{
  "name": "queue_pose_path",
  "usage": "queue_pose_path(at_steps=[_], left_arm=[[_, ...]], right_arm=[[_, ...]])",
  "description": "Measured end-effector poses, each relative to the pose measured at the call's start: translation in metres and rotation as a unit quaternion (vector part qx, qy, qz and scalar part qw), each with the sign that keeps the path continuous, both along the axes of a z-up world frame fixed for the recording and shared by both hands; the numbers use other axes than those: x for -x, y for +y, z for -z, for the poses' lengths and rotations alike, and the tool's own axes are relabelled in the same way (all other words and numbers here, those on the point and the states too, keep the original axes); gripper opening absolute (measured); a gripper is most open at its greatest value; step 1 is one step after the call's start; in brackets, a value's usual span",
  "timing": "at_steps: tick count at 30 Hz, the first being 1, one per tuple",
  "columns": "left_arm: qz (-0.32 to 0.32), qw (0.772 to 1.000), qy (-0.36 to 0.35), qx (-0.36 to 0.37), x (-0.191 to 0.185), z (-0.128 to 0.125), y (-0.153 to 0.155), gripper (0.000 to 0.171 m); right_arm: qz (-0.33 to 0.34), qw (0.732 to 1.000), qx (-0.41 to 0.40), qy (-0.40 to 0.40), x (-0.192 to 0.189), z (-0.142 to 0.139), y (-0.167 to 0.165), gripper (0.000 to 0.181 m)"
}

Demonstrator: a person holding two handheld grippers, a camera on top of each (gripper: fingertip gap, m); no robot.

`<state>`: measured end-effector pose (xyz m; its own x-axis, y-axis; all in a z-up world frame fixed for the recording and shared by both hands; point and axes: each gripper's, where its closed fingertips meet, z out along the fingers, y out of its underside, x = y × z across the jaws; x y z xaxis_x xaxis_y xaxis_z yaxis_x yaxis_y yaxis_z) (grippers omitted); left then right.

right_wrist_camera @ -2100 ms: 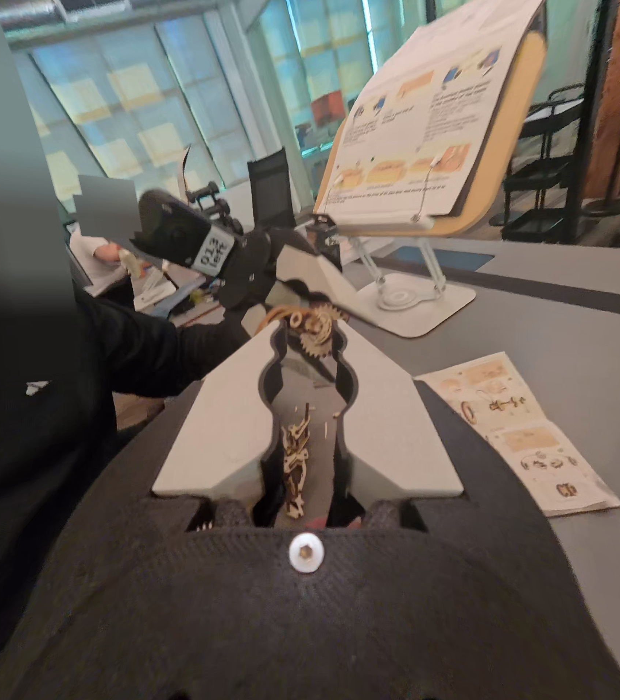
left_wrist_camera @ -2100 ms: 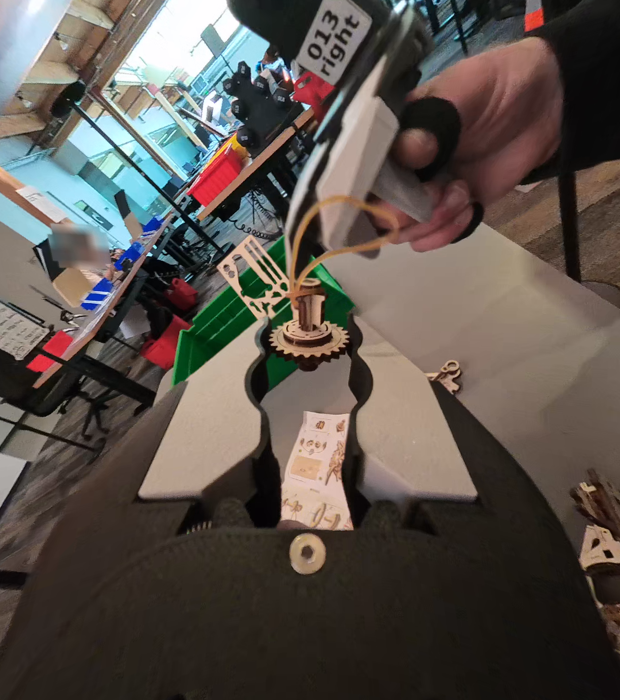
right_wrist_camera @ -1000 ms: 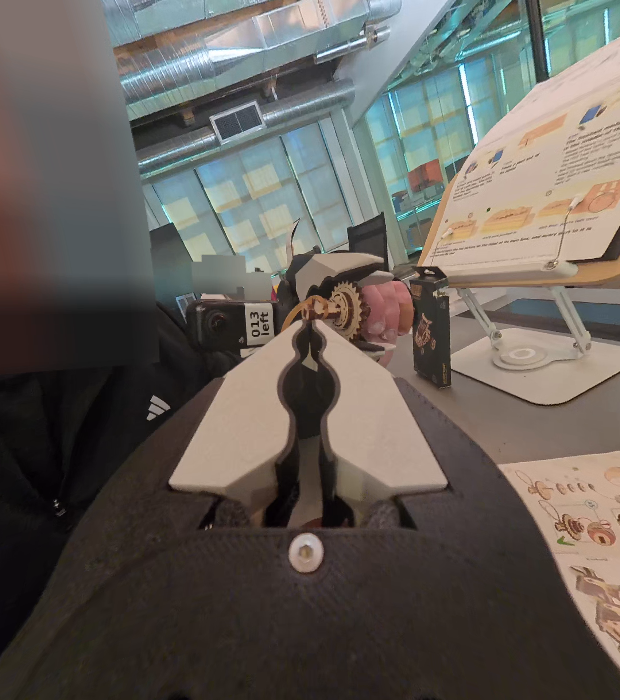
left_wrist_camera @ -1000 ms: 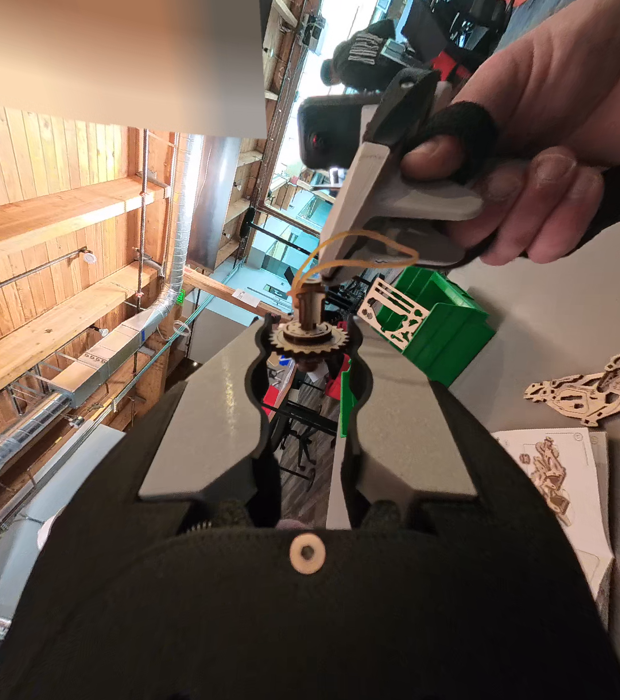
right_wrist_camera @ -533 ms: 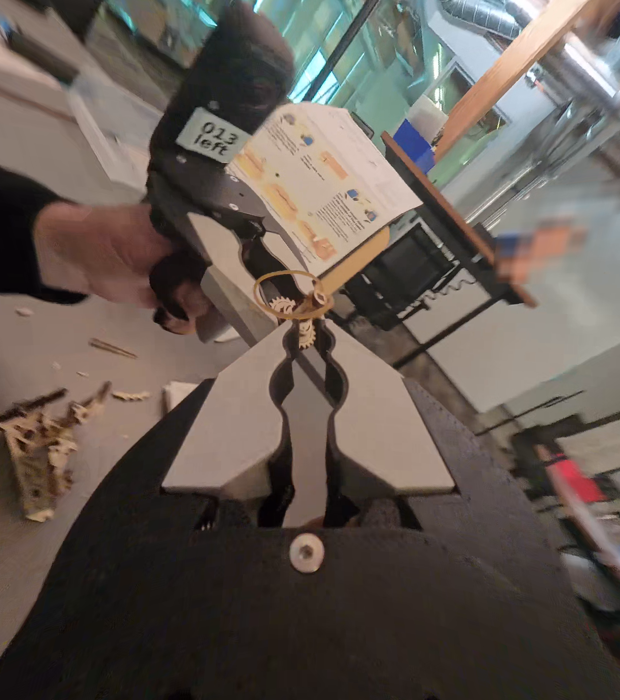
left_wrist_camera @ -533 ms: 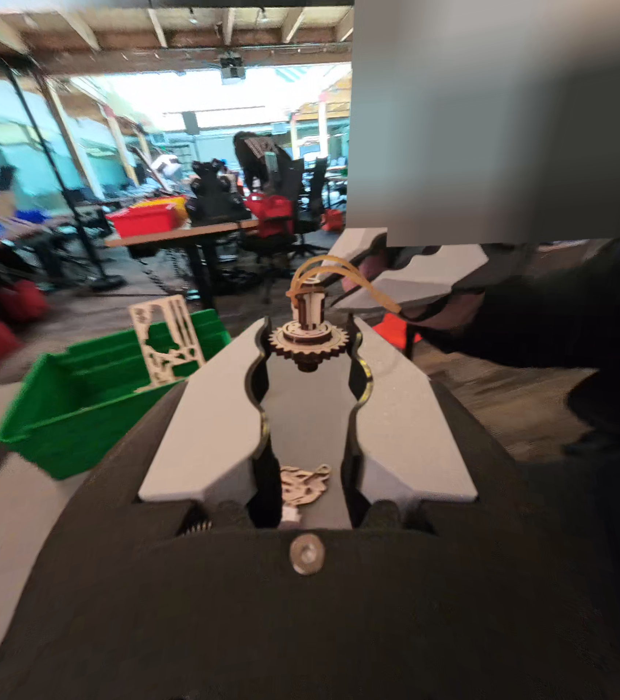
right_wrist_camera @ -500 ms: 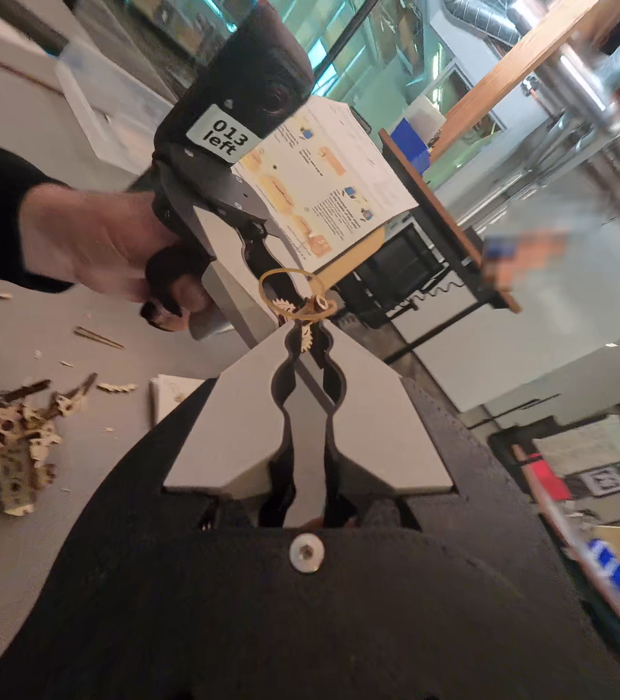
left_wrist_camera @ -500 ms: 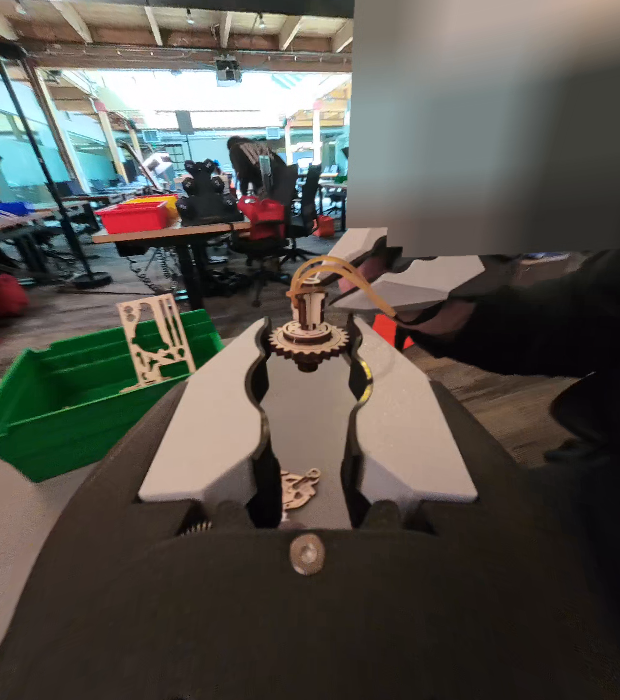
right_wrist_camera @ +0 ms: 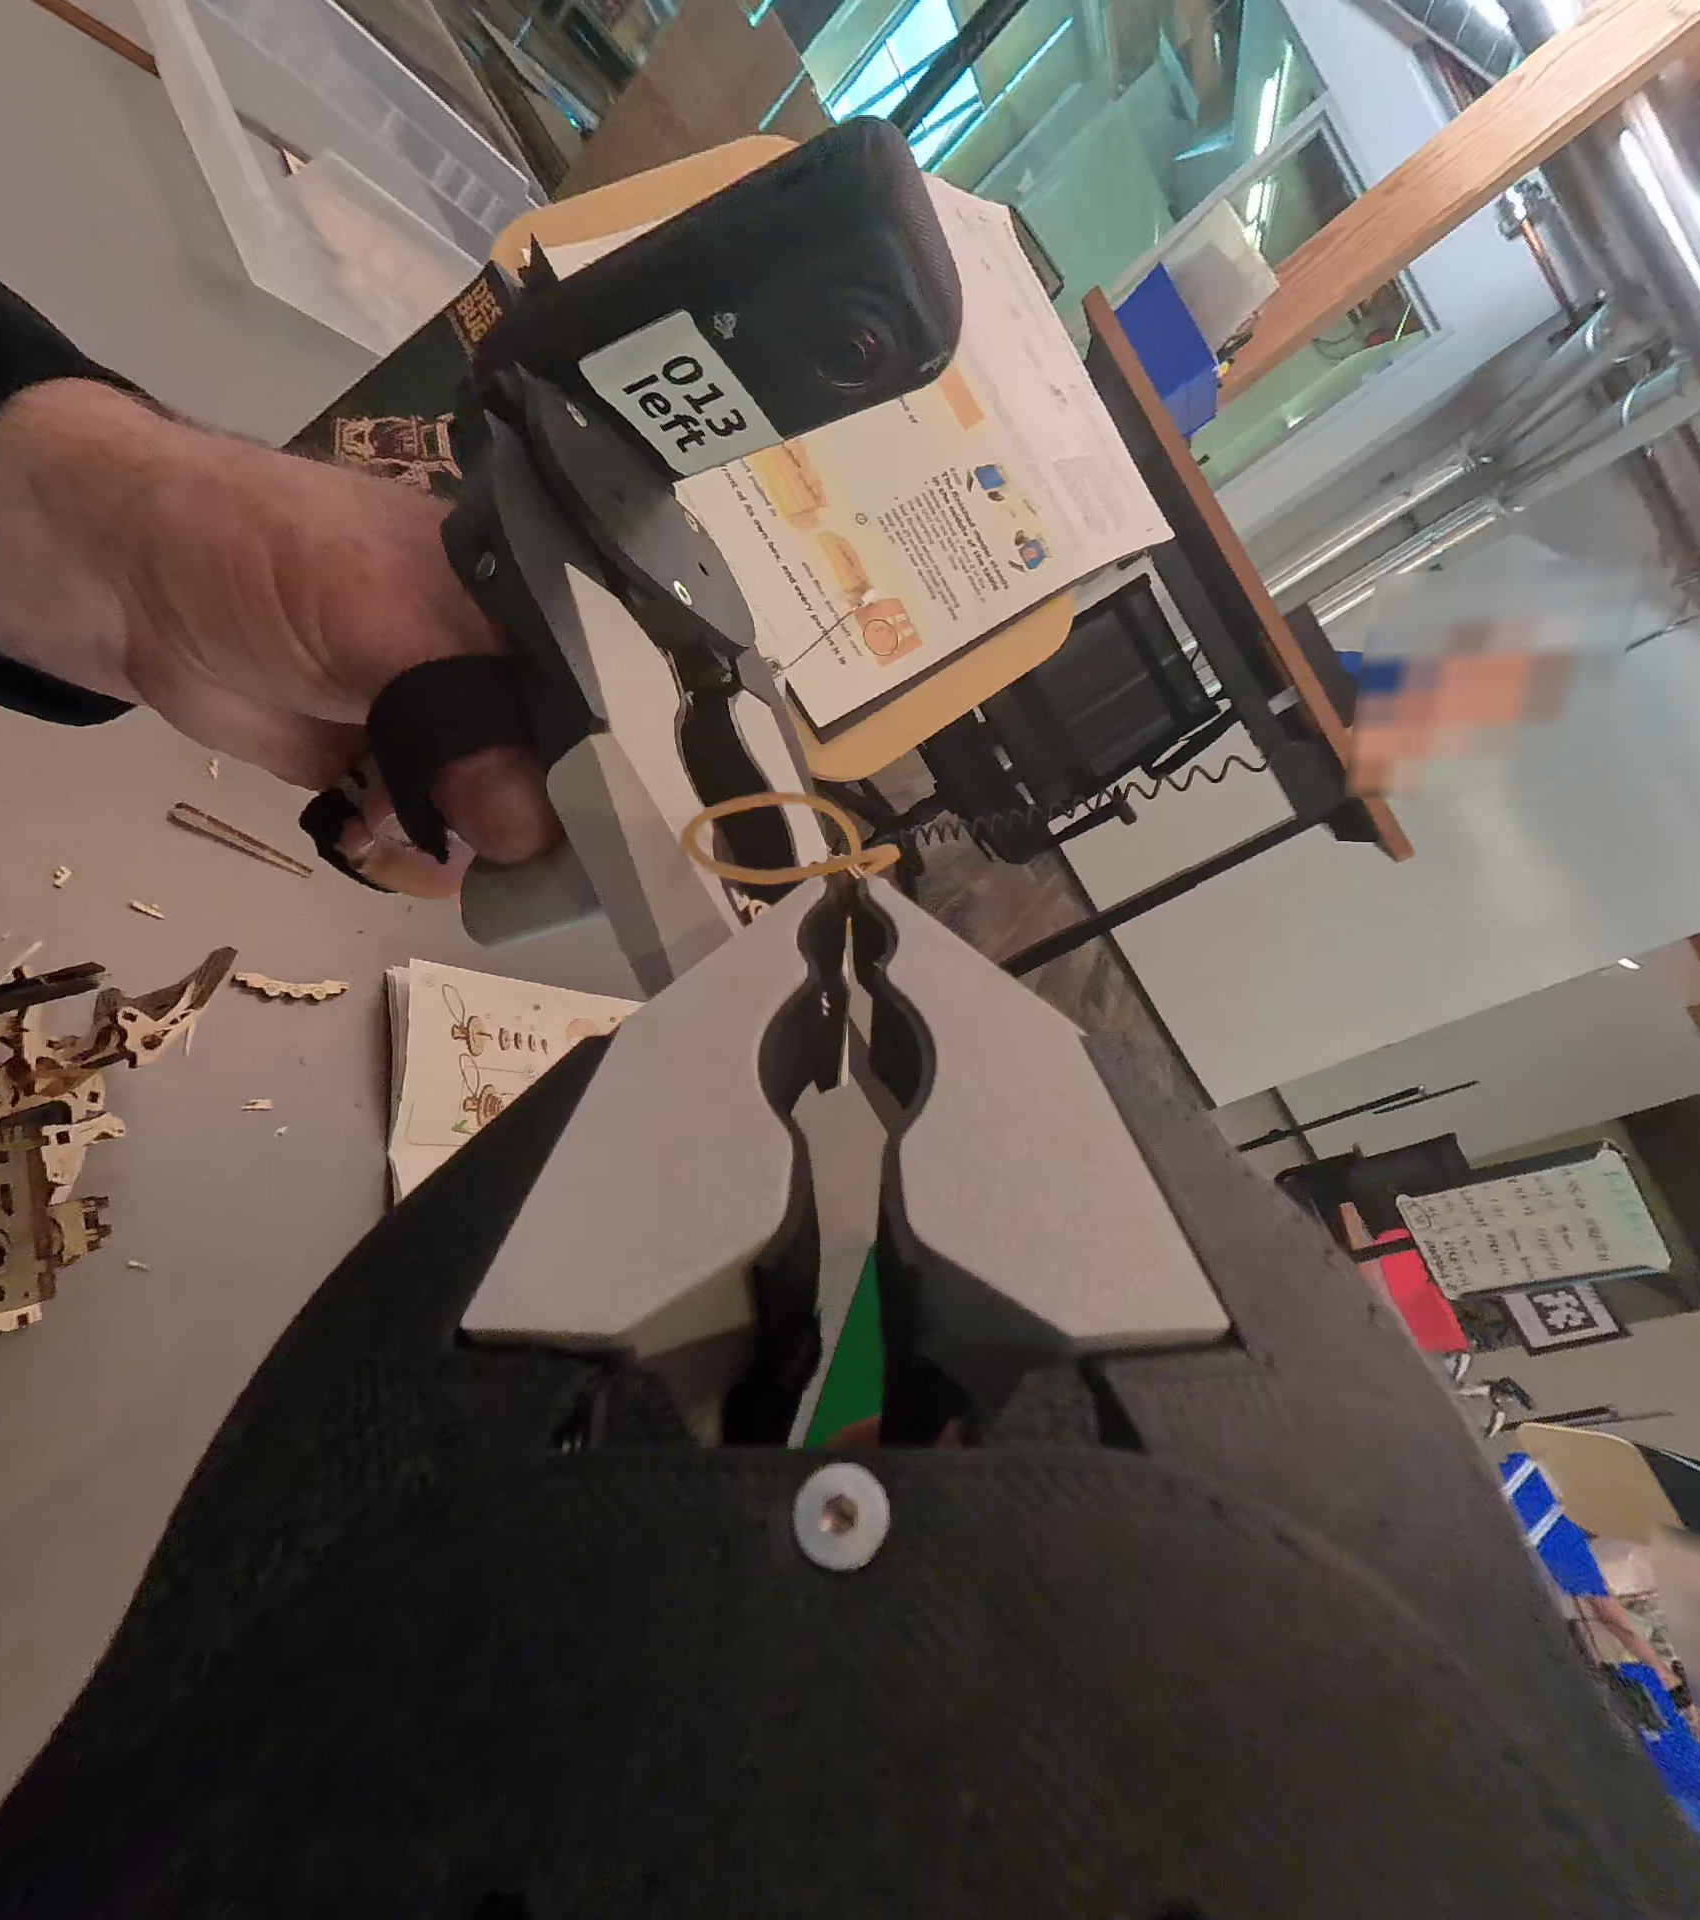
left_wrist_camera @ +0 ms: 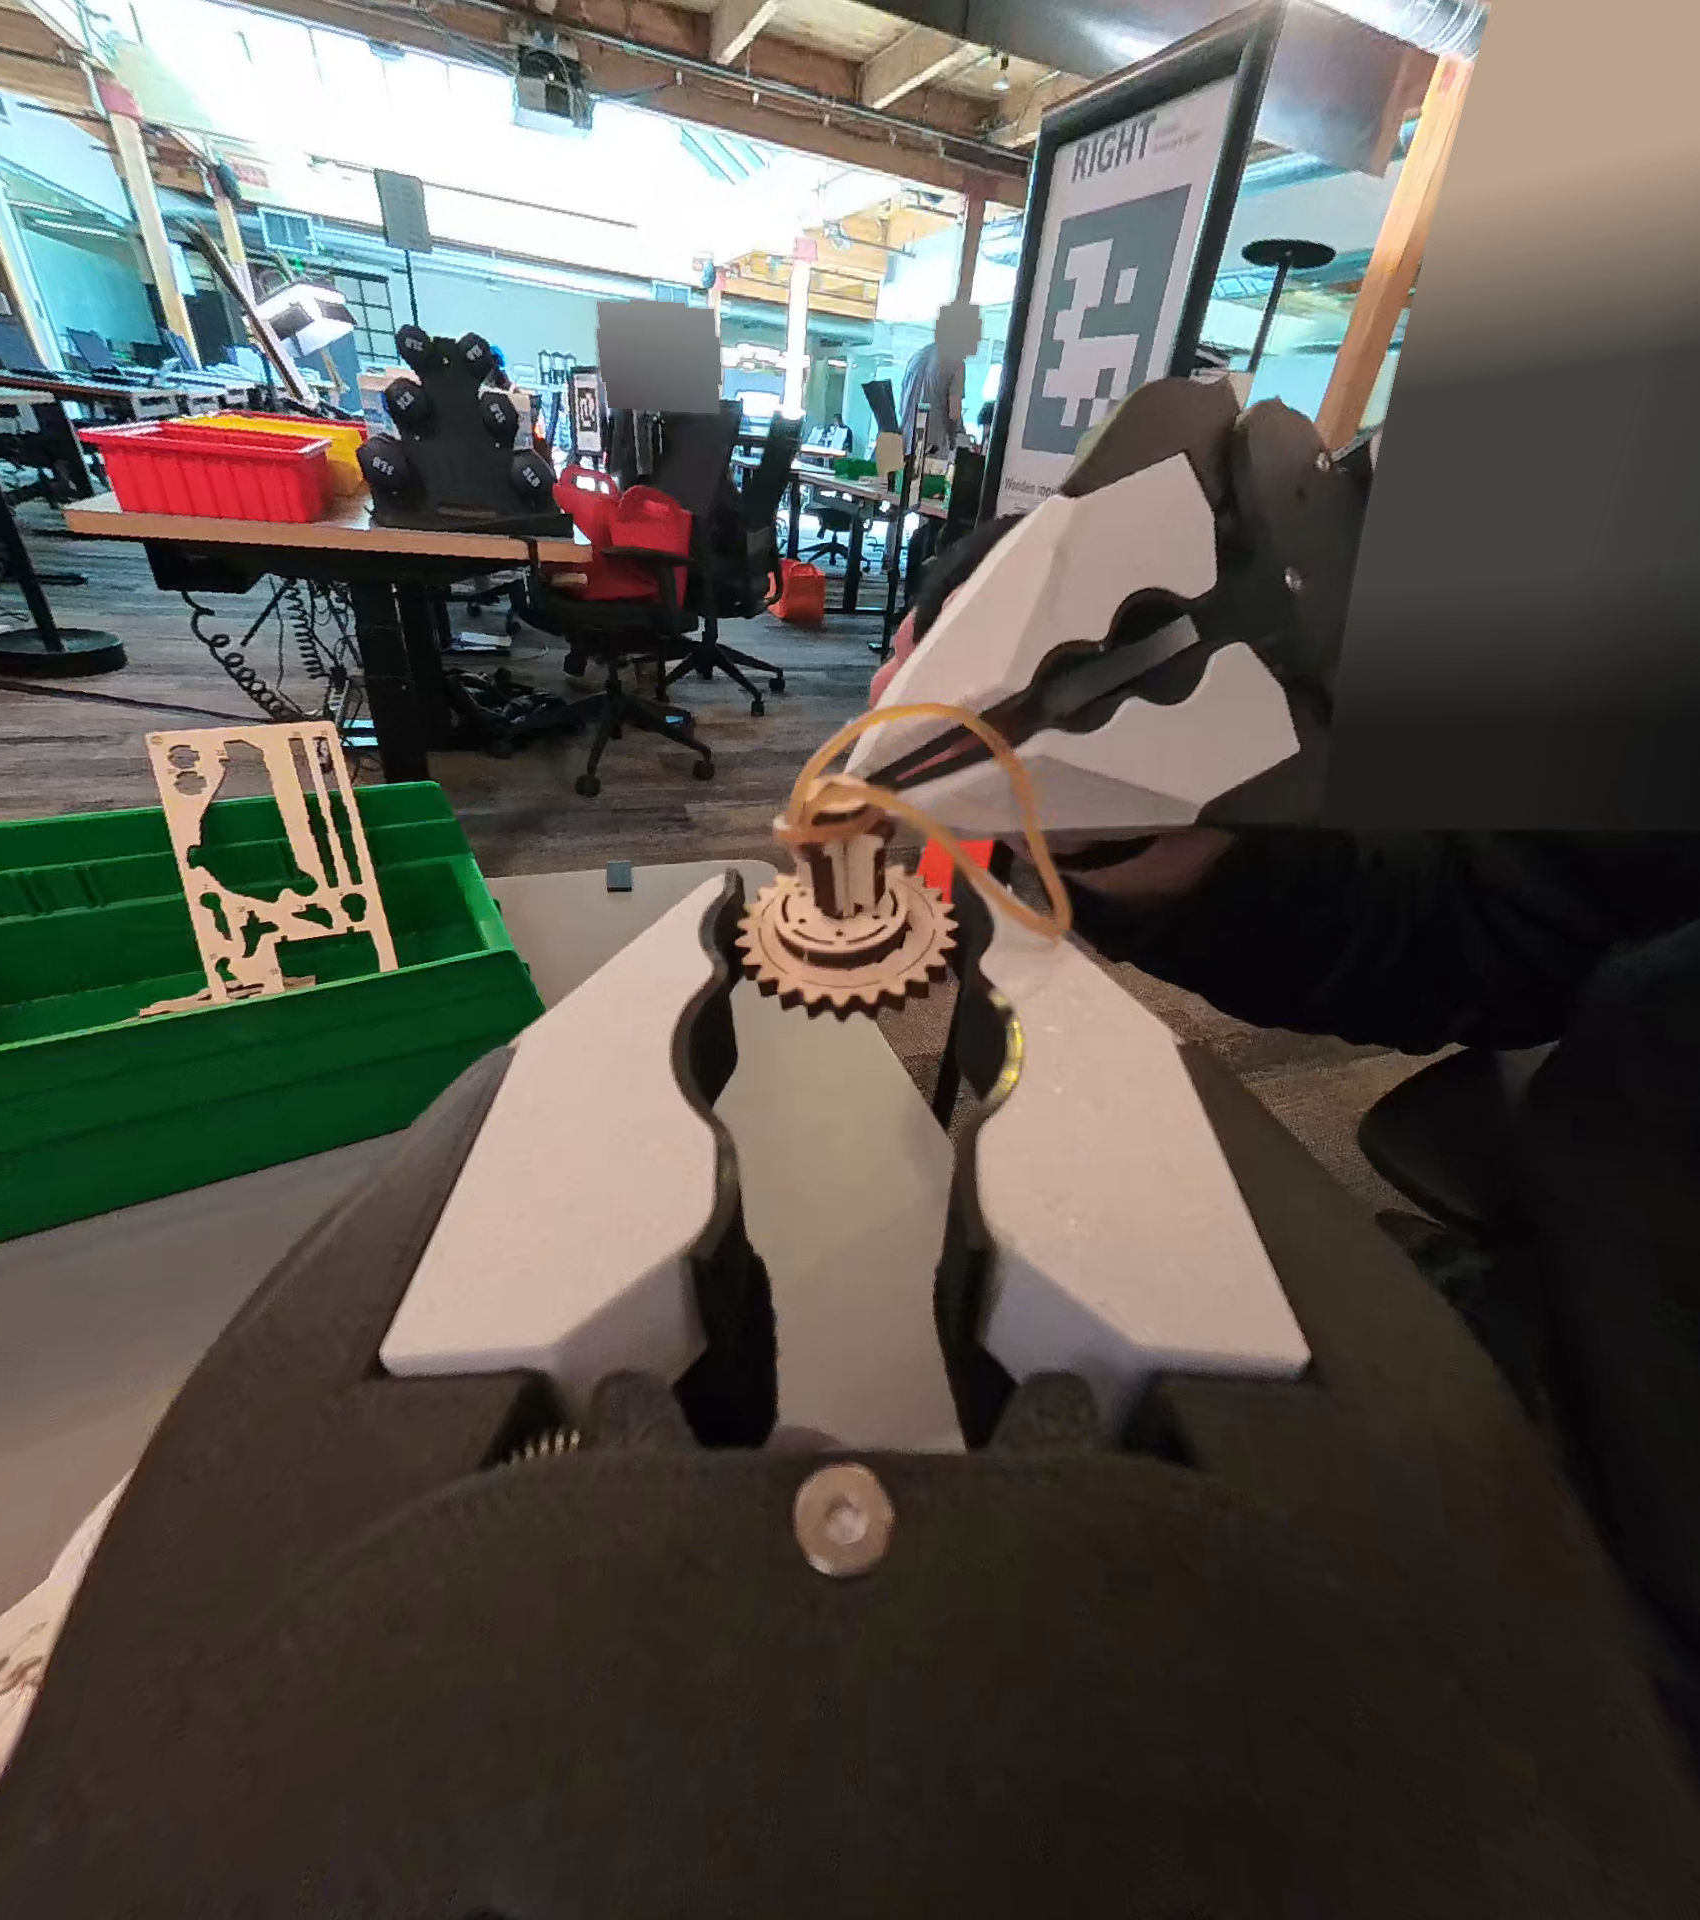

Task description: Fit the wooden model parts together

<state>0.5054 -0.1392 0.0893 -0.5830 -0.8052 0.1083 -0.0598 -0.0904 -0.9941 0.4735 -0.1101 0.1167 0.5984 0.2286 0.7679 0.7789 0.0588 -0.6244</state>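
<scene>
A wooden gear with a slotted spool on top point(left_wrist_camera: 846, 951) is clamped between the tips of my left gripper point(left_wrist_camera: 848, 935), which is shut on it. A tan rubber band point(left_wrist_camera: 971, 758) loops off the spool's top and hangs to the right of the gear. My right gripper point(left_wrist_camera: 856, 777) comes in from the right, shut on the band just above the spool. In the right wrist view the right gripper point(right_wrist_camera: 841, 902) pinches the rubber band point(right_wrist_camera: 773, 836). The hand-held left gripper point(right_wrist_camera: 617, 727) is right behind it, and the gear is mostly hidden.
A green bin point(left_wrist_camera: 150, 1039) with a punched wooden sheet point(left_wrist_camera: 264, 862) stands at the left on the grey table point(right_wrist_camera: 150, 1351). A part-built wooden model point(right_wrist_camera: 4, 1122), scraps, a leaflet point(right_wrist_camera: 472, 1049) and a book stand with instruction pages point(right_wrist_camera: 929, 520) are nearby.
Both grippers have turned together with the gear and band still held. The right gripper's tips now sit closer over the spool, and the band's loop hangs lower on the right.
</scene>
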Motion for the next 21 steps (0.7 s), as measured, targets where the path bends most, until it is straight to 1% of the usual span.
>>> queue_pose_path(at_steps=[7, 12, 16, 19, 21], left_arm=[[0.009, 1.000, 0.001, 0.006, 0.001, 0.000, -0.003, 0.037], [0.016, 1.000, 0.002, -0.007, 0.002, 0.001, -0.001, 0.037], [0.019, 1.000, 0.002, -0.013, 0.004, 0.000, 0.000, 0.037], [0.019, 1.000, 0.003, -0.011, 0.005, -0.001, 0.000, 0.037], [0.026, 1.000, 0.004, -0.002, 0.005, -0.002, 0.000, 0.037]], right_arm=[[-0.002, 1.000, 0.012, 0.008, -0.002, -0.001, -0.004, 0.000], [-0.020, 0.999, 0.036, 0.029, -0.003, -0.001, -0.009, 0.000], [-0.025, 0.998, 0.041, 0.039, -0.010, -0.009, -0.014, 0.000], [-0.030, 0.998, 0.056, 0.027, -0.009, -0.006, -0.014, 0.000], [-0.042, 0.996, 0.067, 0.038, -0.005, -0.002, -0.013, 0.000]])
